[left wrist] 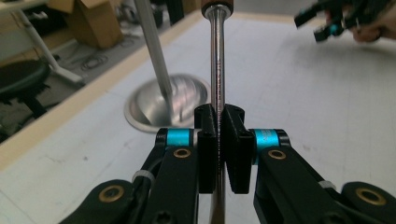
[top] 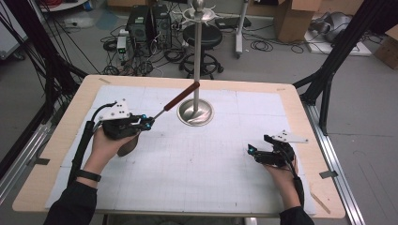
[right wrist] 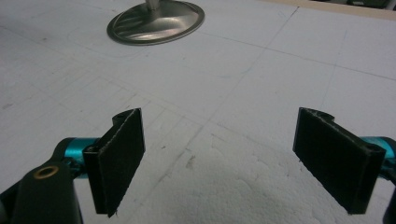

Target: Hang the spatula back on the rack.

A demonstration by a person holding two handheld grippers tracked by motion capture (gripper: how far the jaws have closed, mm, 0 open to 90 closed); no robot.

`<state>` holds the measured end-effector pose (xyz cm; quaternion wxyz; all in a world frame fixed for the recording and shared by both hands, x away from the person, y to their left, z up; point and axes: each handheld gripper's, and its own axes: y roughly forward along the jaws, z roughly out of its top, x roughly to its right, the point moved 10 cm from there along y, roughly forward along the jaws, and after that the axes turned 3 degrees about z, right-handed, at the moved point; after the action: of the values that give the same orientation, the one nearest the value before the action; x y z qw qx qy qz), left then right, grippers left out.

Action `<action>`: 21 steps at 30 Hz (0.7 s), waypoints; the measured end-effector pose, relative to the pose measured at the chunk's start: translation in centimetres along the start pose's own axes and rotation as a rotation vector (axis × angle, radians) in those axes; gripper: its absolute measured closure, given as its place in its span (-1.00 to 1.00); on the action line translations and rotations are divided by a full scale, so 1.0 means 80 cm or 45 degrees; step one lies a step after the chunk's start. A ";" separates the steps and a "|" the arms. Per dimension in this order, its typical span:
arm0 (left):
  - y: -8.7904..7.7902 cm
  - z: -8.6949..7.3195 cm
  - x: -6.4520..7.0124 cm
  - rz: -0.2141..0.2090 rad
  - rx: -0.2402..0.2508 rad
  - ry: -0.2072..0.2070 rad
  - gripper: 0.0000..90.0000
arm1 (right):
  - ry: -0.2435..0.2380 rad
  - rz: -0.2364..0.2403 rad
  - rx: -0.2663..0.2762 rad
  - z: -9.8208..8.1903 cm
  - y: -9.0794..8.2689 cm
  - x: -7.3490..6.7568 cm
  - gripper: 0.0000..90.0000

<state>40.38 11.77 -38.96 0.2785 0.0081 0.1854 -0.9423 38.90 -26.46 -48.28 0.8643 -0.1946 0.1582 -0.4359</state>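
Note:
My left gripper (top: 149,122) is shut on the metal shaft of a utensil (top: 174,101) with a reddish-brown wooden handle. The shaft (left wrist: 217,79) runs up between the closed jaws, and the handle end reaches toward the pole of a steel stand (top: 196,56). The stand's round base (top: 195,113) sits at the table's middle back, its base (left wrist: 140,105) lying just left of the shaft. My right gripper (top: 251,151) hovers low over the white mat at the right, open, with nothing between its pads (right wrist: 121,154). The stand base (right wrist: 156,21) lies far ahead of it.
A white gridded mat (top: 197,164) covers the wooden table (top: 56,140). Beyond the far edge stand a black stool (top: 202,35), computer towers (top: 148,23), cables and cardboard boxes (top: 293,16). My right gripper (left wrist: 329,21) appears at the upper right of the left gripper view.

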 end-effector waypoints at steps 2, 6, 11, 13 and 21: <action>-0.007 0.012 -0.002 0.029 0.070 -0.007 0.88 | 0.002 0.001 -0.002 0.000 0.000 0.000 -0.65; -0.018 0.030 -0.009 0.085 0.175 -0.025 0.88 | 0.001 -0.001 -0.001 0.000 0.000 0.000 -0.65; -0.028 0.049 -0.018 0.141 0.299 -0.071 0.88 | 0.004 0.001 -0.001 0.000 0.000 0.000 -0.65; -0.031 0.055 -0.022 0.159 0.335 -0.076 0.88 | 0.003 0.000 0.001 0.000 0.000 0.001 -0.65; -0.034 0.073 -0.032 0.195 0.437 -0.091 0.88 | -0.001 0.002 0.001 0.000 0.000 0.001 -0.65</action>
<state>41.64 13.15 -32.24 0.3502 0.0360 0.0107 -0.9359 38.95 -26.47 -48.30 0.8647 -0.1943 0.1580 -0.4353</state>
